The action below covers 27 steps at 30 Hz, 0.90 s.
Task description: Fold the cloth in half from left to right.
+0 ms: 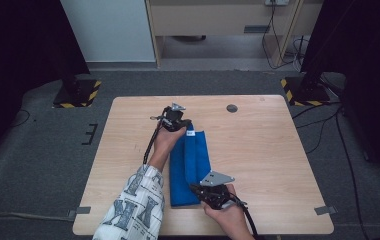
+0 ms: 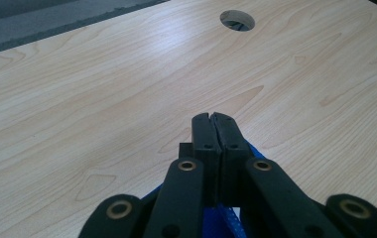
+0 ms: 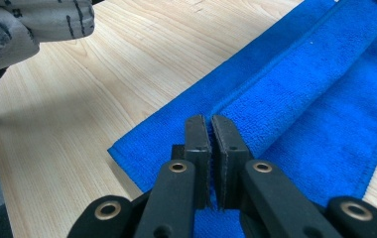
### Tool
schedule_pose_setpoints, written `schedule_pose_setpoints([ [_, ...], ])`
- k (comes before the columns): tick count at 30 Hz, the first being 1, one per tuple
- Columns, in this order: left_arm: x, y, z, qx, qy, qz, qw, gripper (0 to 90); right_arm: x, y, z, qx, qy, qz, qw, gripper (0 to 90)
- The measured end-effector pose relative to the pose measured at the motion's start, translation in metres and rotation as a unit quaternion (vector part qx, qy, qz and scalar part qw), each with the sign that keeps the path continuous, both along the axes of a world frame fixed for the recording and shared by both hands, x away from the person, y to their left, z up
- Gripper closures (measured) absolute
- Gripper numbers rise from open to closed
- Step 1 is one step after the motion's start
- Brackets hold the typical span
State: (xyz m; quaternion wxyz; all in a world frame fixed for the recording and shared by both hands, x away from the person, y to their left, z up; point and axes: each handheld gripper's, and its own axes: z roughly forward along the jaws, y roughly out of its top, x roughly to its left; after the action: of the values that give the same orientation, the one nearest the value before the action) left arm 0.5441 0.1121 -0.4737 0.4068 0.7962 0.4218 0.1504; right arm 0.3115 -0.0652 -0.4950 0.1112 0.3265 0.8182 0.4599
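Both my grippers, left gripper (image 1: pixel 188 124) and right gripper (image 1: pixel 196 189), have fingers pinched shut on the blue cloth (image 1: pixel 190 167); uneven pulling could skew the fold.

Bright blue towel (image 1: pixel 190 167) on a light wood-grain table (image 1: pixel 258 150). Both grippers' fingers (image 3: pixel 198 148) are plain black, and the sleeve (image 1: pixel 137 207) is pale grey with dark blocky print.

Lab-like room: wooden table (image 1: pixel 258 145), hazard-striped stand bases (image 1: pixel 305 92), floor cables (image 1: pixel 328 125), carpet.
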Motion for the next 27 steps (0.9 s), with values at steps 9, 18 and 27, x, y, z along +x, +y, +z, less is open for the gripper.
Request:
schedule_pose_setpoints([
  [9, 0.001, -0.006, -0.005, 0.005, 0.006, 0.005, 1.0000, 88.5, 0.001, -0.014, -0.004, -0.009, 0.008, -0.008, 0.9999, 86.2],
  [18, 0.002, -0.012, -0.010, 0.002, 0.012, 0.007, 0.9999, 87.3, 0.000, -0.020, -0.010, -0.016, 0.015, -0.010, 0.9997, 85.4],
  [27, 0.002, -0.018, -0.013, -0.009, 0.017, -0.001, 0.9998, 87.0, 0.002, -0.031, -0.016, -0.029, 0.025, -0.033, 0.9987, 83.6],
])
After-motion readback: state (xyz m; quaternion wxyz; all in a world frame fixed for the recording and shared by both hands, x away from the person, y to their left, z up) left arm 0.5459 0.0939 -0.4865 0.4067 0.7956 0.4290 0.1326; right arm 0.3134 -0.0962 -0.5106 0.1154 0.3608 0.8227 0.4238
